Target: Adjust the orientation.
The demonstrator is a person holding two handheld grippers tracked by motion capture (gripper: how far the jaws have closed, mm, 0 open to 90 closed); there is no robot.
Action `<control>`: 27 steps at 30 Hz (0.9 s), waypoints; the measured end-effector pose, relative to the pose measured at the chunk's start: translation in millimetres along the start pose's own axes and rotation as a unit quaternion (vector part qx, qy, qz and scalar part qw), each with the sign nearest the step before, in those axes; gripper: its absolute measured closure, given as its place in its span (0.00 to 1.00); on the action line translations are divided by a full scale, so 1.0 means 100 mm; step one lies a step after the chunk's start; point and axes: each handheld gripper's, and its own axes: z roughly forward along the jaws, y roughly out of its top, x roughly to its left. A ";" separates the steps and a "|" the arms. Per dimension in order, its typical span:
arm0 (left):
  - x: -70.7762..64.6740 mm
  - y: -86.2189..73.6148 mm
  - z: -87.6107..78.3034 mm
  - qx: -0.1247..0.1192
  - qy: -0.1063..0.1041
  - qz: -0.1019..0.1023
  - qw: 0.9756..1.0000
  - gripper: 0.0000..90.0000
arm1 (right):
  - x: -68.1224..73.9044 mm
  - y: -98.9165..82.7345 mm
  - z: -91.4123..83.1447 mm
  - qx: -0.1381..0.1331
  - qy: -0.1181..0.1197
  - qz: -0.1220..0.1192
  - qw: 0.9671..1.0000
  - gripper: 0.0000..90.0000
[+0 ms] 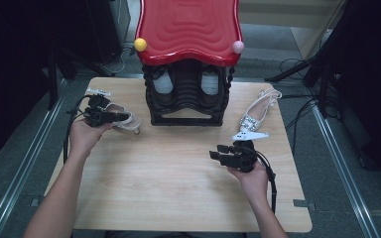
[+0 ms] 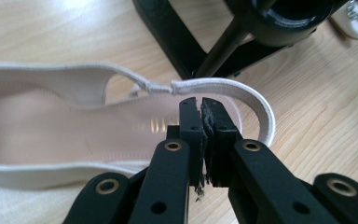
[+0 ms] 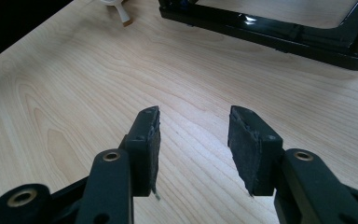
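Surface: a light wood-grain board with rounded corners, set between two metal rails over a grey floor. Room is dim at both sides; dark stands and loose cables lie at the right edge.

At the far middle of the surface stands a black shoe rack with a glossy red wavy top, a yellow ball on its left corner and a pink ball on its right. Pale shoes sit inside the rack, too shadowed to detail.

Writing: faint gold lettering on the insole of the near sandal in the left gripper view, partly hidden behind the tongs; not readable.

Task thing: a cream slingback sandal lies on the surface just left of the rack's base. In the left gripper view its thin elastic heel strap loops round in front of the jaw tips; insole is pale beige, upper off-white.

Left tongs: jaws closed together, pads meeting, tips just at the heel strap; nothing visibly clamped between the pads.

Right tongs: jaws parted, empty, over bare wood at the near right.

A second sandal, white with a jewelled front, lies at the far right, well apart from the first.
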 end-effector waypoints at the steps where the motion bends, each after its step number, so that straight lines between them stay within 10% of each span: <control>1: 0.00 -0.02 0.01 0.002 0.008 -0.001 1.000 0.97 | 0.00 0.00 0.00 0.000 0.000 0.001 1.000 0.61; 27: 0.37 -0.37 -0.30 -0.009 0.083 -0.044 0.996 0.96 | 0.05 0.03 0.13 0.013 0.011 -0.009 1.000 0.61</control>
